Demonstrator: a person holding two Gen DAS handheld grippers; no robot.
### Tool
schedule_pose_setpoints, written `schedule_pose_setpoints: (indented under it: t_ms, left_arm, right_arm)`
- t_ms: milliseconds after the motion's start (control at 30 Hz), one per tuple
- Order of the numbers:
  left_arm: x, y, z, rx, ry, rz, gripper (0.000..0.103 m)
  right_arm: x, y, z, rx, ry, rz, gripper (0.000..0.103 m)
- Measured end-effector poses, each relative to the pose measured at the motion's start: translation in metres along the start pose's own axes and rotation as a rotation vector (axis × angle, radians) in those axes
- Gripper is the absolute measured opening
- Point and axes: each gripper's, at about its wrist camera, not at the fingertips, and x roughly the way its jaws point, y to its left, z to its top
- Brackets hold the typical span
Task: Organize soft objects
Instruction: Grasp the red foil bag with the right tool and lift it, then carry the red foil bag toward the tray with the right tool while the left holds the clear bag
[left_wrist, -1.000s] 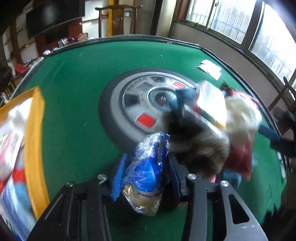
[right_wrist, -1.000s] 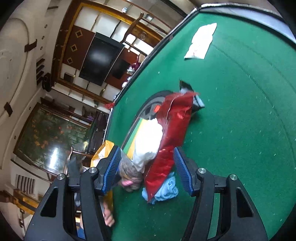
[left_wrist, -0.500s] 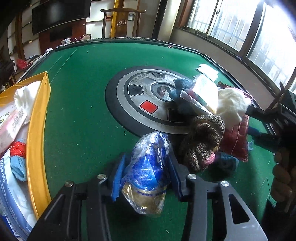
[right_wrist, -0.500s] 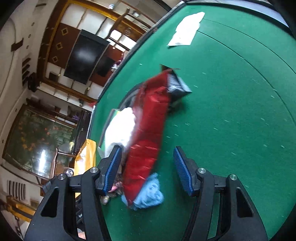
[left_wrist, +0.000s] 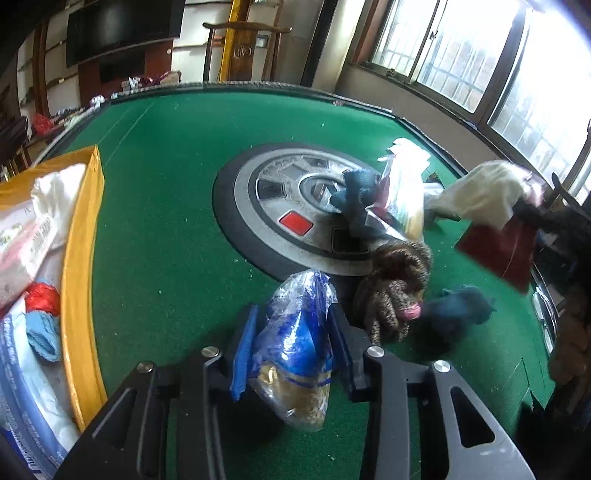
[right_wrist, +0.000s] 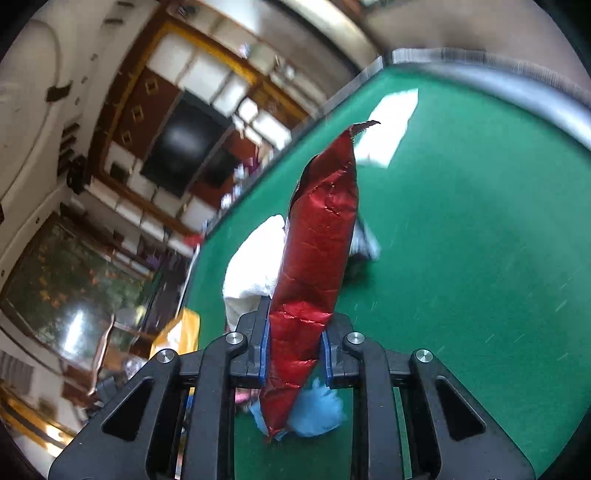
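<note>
The right gripper (right_wrist: 291, 354) has closed since half a second ago, when its jaws stood wide apart around the red foil pouch (right_wrist: 314, 266); they now pinch the pouch low on its body, and it stands up off the green felt table (right_wrist: 480, 258). A white cloth (right_wrist: 251, 266) rides up beside the pouch; whether it is also caught in the jaws cannot be determined. The left gripper (left_wrist: 291, 350) remains clamped on a blue-printed plastic bag (left_wrist: 295, 332), held above the felt as before. Left on the table near the central console (left_wrist: 288, 206) are a brown knit hat (left_wrist: 395, 291), a dark teal cloth (left_wrist: 461, 306) and a clear packet (left_wrist: 402, 195). The yellow box (left_wrist: 79, 280) at left already holds several items. Judgement: both grippers are loaded, so transfer to the box is the likely next step.
</note>
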Motion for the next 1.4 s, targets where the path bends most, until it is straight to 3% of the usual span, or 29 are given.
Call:
schedule_pose_setpoints:
  t_ms: [67,200,400,500,600,667,800,900,933,1067,1400]
  left_arm:
    - [-0.004,-0.002,0.001,0.010,-0.020,0.011,0.038]
    - [-0.003,-0.004,0.003,0.021,-0.020,0.012,0.038]
    - [0.005,-0.010,0.000,0.082,0.011,0.029,0.039]
    - [0.010,-0.011,-0.002,0.094,0.047,0.025,0.048]
    - [0.009,-0.015,-0.006,0.139,0.070,0.032,0.049]
    - [0.008,-0.018,-0.007,0.164,0.065,0.056,0.056]
    - [0.010,-0.015,-0.008,0.149,0.071,0.038,0.056]
    - [0.009,-0.014,-0.009,0.150,0.070,0.027,0.050]
    - [0.009,-0.015,-0.010,0.150,0.070,0.008,0.038]
    - [0.007,-0.023,-0.012,0.175,0.062,0.021,0.037]
    - [-0.015,0.000,-0.002,0.076,-0.031,0.005,0.036]
  right_arm:
    - [-0.019,0.010,0.004,-0.067,-0.088,-0.022,0.020]
    - [-0.034,0.029,0.001,-0.146,-0.147,0.018,0.020]
    - [-0.018,0.058,-0.016,-0.259,-0.052,0.092,0.020]
    - [-0.009,0.063,-0.020,-0.277,-0.012,0.109,0.020]
    - [-0.005,0.063,-0.023,-0.279,0.003,0.119,0.020]
    - [-0.007,0.064,-0.029,-0.285,0.007,0.117,0.020]
    - [-0.004,0.064,-0.027,-0.290,0.020,0.121,0.020]
    - [0.001,0.072,-0.036,-0.317,0.042,0.128,0.020]
    - [0.003,0.074,-0.037,-0.328,0.047,0.129,0.020]
    - [0.004,0.082,-0.043,-0.372,0.059,0.137,0.020]
    - [0.008,0.081,-0.040,-0.376,0.051,0.145,0.020]
